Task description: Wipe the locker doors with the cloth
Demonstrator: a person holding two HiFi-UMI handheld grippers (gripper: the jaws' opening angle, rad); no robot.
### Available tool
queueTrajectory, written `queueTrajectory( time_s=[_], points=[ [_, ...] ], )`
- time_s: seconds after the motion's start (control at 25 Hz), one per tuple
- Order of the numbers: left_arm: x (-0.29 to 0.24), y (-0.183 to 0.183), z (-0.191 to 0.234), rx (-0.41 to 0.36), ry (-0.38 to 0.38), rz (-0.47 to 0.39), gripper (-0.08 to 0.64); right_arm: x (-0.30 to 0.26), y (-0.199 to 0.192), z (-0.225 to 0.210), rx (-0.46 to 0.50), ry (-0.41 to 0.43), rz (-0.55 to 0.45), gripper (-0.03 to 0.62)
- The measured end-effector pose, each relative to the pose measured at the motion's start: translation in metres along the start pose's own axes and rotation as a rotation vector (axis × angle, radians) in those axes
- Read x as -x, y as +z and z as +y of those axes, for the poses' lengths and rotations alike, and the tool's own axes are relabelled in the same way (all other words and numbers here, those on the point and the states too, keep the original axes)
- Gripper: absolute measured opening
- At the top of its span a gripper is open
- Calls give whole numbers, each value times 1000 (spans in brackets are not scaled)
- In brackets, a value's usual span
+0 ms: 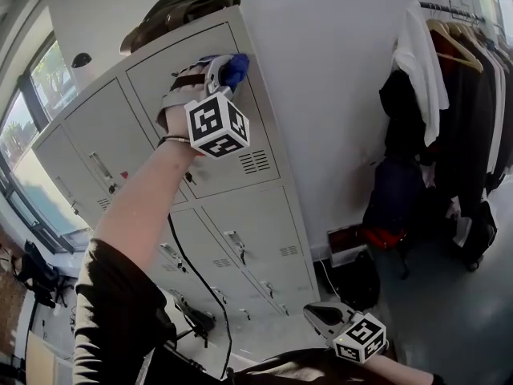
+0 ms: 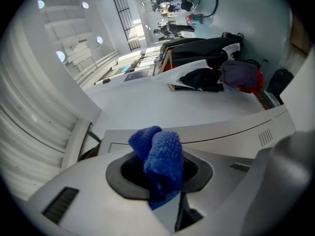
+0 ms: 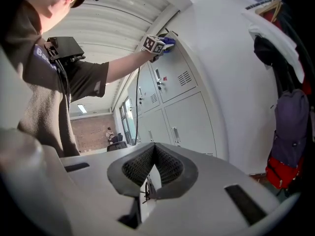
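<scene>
The dark sleeve [image 1: 112,311] of the person's left arm sits closest to the head view, and the bare forearm runs up and away from it toward the lockers. Low beside the body hangs the right gripper [image 3: 154,161], its jaws pressed together with nothing between them; it looks parked there because wiping with one cloth needs only one tool. A black cable [image 1: 195,273] trails down from the lifted arm, clear of the doors. At the end of that arm the left gripper [image 1: 220,74] has its jaws pinching a blue cloth [image 2: 161,159], bunched so that a thick fold sticks out past the tips. That probably lets the soft cloth, not the hard jaws, meet the metal. The cloth is at the upper right corner of the top right locker door [image 1: 200,135], against it or just off it; the views do not settle which. Beginning high at a corner would suit strokes that work down and across the panel. The door's vent slots [image 1: 255,161] lie below the cloth, and the other grey doors [image 1: 248,255] stand shut underneath and to the left. A dark bag [image 1: 180,8] lies on top of the lockers, above the wiping spot. Farther off, along the white wall, coats hang from a clothes rail [image 1: 449,70], well apart from the work.
</scene>
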State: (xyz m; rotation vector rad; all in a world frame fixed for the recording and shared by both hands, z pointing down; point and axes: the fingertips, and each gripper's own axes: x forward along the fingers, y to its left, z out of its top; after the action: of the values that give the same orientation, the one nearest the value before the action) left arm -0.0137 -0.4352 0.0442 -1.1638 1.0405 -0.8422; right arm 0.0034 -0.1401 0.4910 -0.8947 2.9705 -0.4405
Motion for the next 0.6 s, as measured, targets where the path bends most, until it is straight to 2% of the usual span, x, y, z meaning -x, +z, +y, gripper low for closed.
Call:
queueTrajectory(
  time_s=[0.08, 0.2, 0.44, 0.6],
  points=[
    [8, 3, -40, -23, -45, -17, 123, -1, 0, 2, 6, 6, 5, 5],
    [19, 11, -101, -17, -113, -44, 123, -2, -3, 3, 4, 8, 19, 5],
    [40, 19, -193, 53, -217, -58, 123, -3, -10, 4, 1, 2, 48, 5],
    [50, 20, -247, 73, -284, -71, 123, -4, -14, 1, -2, -6, 63, 5]
  ],
)
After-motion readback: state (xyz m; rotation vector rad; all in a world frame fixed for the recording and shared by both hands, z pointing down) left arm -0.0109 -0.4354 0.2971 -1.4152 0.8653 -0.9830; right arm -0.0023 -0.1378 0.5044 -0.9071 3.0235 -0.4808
